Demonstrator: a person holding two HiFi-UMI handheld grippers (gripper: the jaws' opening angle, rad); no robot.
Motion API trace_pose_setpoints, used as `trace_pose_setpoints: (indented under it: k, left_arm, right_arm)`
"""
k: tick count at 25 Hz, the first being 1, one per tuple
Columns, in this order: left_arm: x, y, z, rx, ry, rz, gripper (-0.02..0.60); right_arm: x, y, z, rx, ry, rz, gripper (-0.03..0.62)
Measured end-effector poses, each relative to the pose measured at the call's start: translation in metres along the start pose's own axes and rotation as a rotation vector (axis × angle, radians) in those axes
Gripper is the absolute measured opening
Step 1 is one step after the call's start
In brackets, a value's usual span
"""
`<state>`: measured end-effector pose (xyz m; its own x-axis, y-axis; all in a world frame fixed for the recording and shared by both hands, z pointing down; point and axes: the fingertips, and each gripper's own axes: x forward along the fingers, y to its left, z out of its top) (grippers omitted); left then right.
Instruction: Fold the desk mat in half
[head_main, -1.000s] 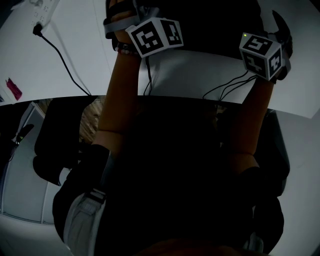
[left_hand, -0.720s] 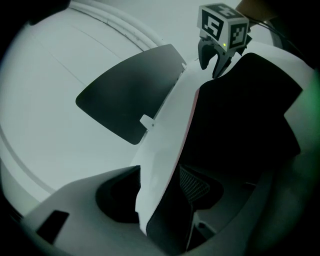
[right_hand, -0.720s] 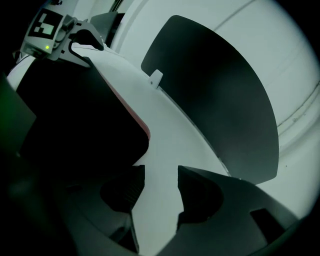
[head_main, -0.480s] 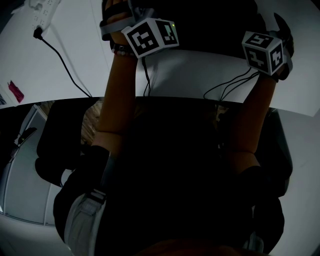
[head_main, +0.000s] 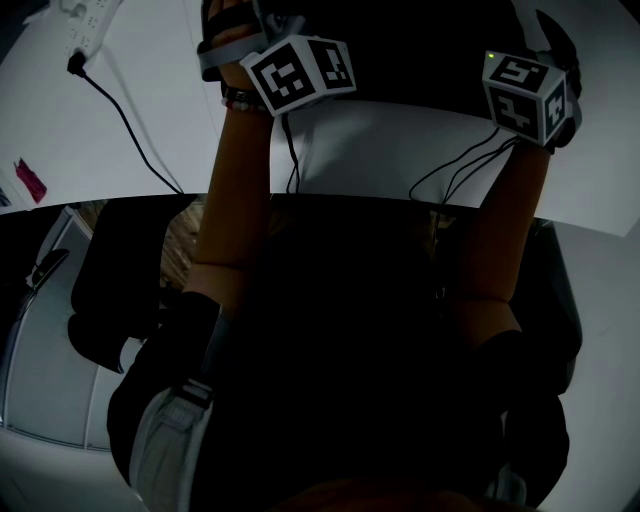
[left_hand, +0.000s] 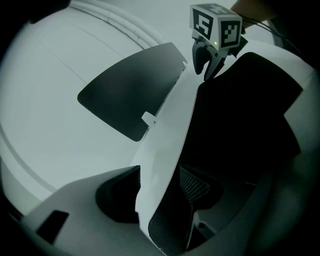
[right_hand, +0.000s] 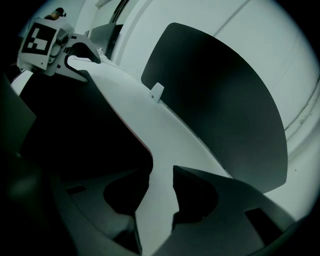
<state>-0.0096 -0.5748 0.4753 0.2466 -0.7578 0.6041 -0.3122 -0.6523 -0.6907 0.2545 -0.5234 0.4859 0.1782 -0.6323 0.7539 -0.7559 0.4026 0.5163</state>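
Note:
The desk mat is black on one face and white (head_main: 390, 150) underneath. Its near edge is lifted off the white table, and the white underside (left_hand: 167, 130) runs as a band from one gripper to the other. My left gripper (left_hand: 160, 200) is shut on that edge at one end. At the other end my right gripper (right_hand: 160, 195) has just been closing, and its jaws now pinch the white edge between them. The far part of the mat (right_hand: 225, 100) lies flat, black side up. In the head view only the marker cubes, left (head_main: 300, 72) and right (head_main: 525, 95), show above my forearms.
A white power strip (head_main: 85, 20) with a black cable (head_main: 125, 120) lies on the table (head_main: 80, 130) at the far left, and a small pink item (head_main: 28, 180) sits near the left edge. My dark clothing fills the lower head view. A small white tab (right_hand: 157, 91) sticks up from the mat.
Both marker cubes have shifted only slightly in the head view. The raised white edge of the mat stays where it was.

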Motion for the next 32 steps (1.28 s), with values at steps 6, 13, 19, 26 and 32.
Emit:
trace_pose_setpoints:
  k: [6, 13, 19, 26, 32]
  left_arm:
    - [0.000, 0.004, -0.003, -0.006, 0.010, 0.006, 0.252]
    - [-0.001, 0.006, -0.008, -0.008, 0.022, 0.002, 0.252]
    - [-0.015, 0.011, -0.007, -0.016, 0.013, 0.006, 0.252]
    - [-0.043, 0.006, 0.005, -0.027, -0.003, 0.002, 0.252]
    - [-0.072, -0.006, 0.008, -0.045, 0.000, -0.017, 0.252]
  right_arm:
    - [0.002, 0.002, 0.008, -0.003, -0.017, -0.003, 0.146]
    - [-0.004, 0.007, 0.016, 0.000, -0.050, 0.017, 0.177]
    - [-0.025, 0.025, 0.038, -0.038, -0.129, 0.062, 0.187]
    - [-0.055, 0.037, 0.050, -0.061, -0.209, 0.100, 0.187]
    - [-0.080, 0.053, 0.052, -0.082, -0.248, 0.138, 0.189]
